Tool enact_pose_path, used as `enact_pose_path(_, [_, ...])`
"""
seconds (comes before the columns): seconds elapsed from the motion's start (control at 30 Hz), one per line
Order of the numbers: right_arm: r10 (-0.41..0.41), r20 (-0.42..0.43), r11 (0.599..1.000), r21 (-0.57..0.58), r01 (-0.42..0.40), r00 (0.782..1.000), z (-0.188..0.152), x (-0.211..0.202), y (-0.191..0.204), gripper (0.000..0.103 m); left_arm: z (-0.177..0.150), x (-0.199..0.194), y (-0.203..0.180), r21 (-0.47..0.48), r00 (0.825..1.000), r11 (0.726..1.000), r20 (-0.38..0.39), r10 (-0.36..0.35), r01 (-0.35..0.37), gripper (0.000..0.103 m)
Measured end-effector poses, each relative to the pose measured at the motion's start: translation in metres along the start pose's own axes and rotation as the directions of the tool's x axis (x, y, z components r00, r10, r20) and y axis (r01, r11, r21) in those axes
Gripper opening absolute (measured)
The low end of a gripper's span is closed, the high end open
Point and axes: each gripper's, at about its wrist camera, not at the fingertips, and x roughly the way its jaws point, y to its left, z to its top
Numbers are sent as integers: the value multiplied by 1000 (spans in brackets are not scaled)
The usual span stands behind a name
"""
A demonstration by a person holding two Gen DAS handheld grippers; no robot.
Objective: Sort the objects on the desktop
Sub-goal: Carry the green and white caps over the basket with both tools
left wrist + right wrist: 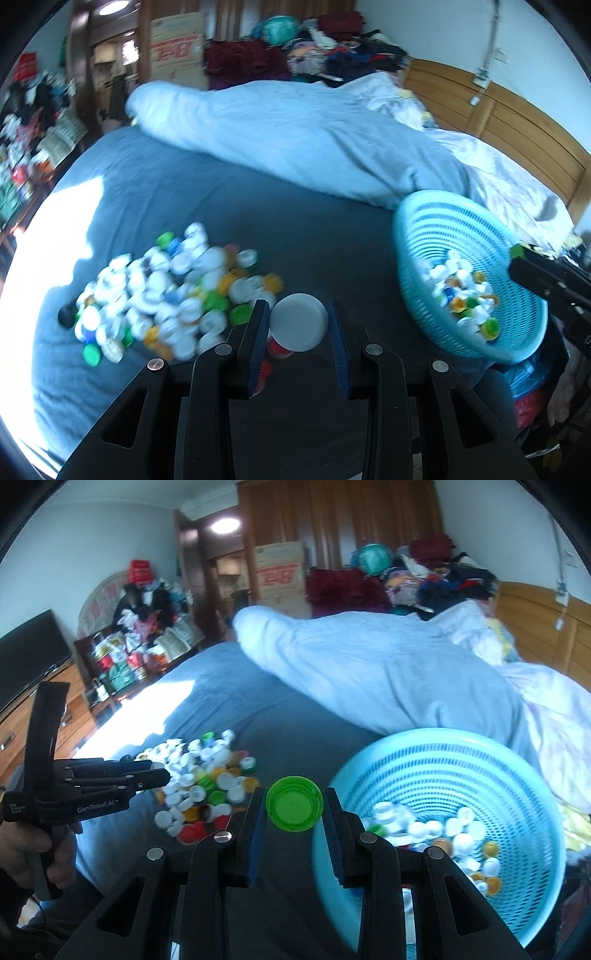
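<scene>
**Two caps held, basket off to my right**

The green cap point(294, 804) sits pinched between the pads of my right gripper point(294, 805), its open side facing the camera. The blue basket point(524, 775) lies just to its right and a little lower, already part-filled with caps, so this hand is the nearer one and needs only a short move rightward to get over the rim.

My left gripper point(298, 322) is clamped on a white cap point(298, 320), also showing its hollow. From there the basket point(424, 229) is well off to the right, with open dark bedsheet point(258, 206) between, so that hand has the longer crossing. The basket looks tilted toward me in the left view, though fisheye bending may be exaggerating that.

The loose pile of caps point(166, 291) stays on the sheet to the left of both tools.
</scene>
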Motion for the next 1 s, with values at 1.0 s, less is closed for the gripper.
enact_pose_path(1.0, [-110, -151, 970, 200, 140, 982, -3, 1, -135, 33, 66, 93, -185, 219, 965, 962, -237, -109, 162, 28])
